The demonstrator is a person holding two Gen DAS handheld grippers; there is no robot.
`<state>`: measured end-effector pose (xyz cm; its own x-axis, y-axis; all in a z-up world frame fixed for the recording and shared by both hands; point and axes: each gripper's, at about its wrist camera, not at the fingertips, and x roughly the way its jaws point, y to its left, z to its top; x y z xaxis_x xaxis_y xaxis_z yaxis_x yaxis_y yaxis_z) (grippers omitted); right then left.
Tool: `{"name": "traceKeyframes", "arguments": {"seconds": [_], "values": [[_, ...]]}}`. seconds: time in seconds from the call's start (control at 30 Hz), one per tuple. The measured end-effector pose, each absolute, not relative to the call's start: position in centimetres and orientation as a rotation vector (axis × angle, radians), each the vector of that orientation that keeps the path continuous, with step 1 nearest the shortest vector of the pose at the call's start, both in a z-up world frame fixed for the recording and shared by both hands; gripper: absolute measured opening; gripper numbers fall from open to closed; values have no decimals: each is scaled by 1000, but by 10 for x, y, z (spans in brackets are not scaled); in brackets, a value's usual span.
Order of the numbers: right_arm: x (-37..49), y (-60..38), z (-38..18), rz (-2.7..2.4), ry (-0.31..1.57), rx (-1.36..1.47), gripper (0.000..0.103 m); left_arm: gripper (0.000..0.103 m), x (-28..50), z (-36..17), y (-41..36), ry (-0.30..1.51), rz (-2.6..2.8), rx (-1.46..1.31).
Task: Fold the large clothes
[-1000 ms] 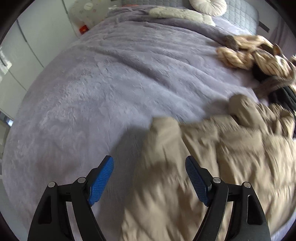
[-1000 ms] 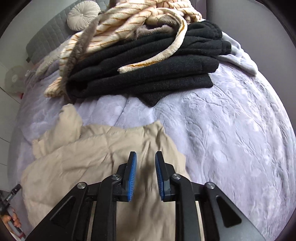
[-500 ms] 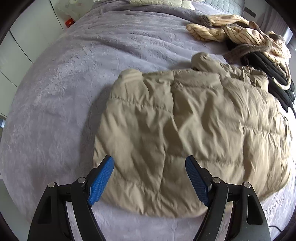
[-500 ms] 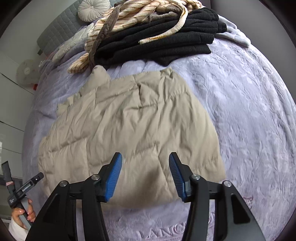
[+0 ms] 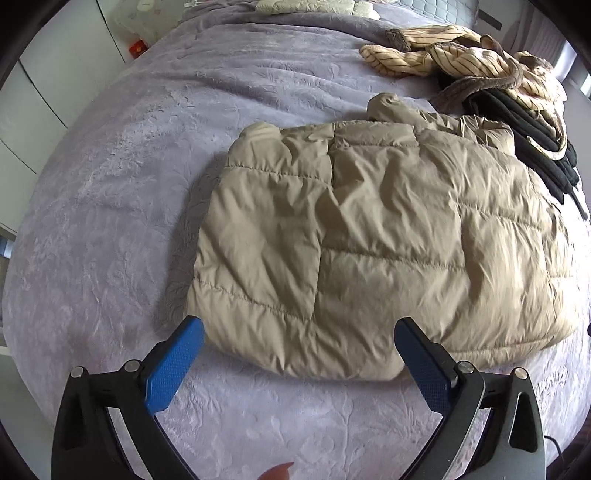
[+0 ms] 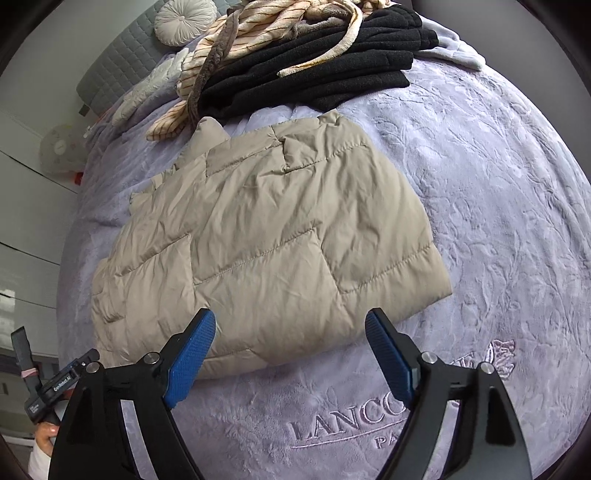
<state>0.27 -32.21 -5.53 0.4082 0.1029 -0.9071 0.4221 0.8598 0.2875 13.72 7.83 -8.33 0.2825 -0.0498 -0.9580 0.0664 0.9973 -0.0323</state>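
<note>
A beige quilted puffer jacket lies folded flat on the lilac plush bedspread. My left gripper hovers over the jacket's near left hem, jaws opening wide, with no cloth pinched between the blue pads. My right gripper hangs above the near right hem, its jaws opening too and gripping nothing. The left gripper also shows at the lower left edge of the right wrist view, held by a hand.
A heap of black garments and a cream striped fleece lies beyond the jacket. A round cushion rests by the grey headboard. White cupboards stand left of the bed.
Both grippers drew back toward the near edge, so the whole jacket now shows. The right jaws went from nearly shut to wide apart; the left jaws widened further.
</note>
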Motion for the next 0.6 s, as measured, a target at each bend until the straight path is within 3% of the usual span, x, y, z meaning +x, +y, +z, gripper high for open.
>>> {"name": "traceKeyframes", "arguments": {"seconds": [0.6], "values": [[-27,-306,-62,-192,1133,566,88,103,111,-91,75,1324,-90,51]]}}
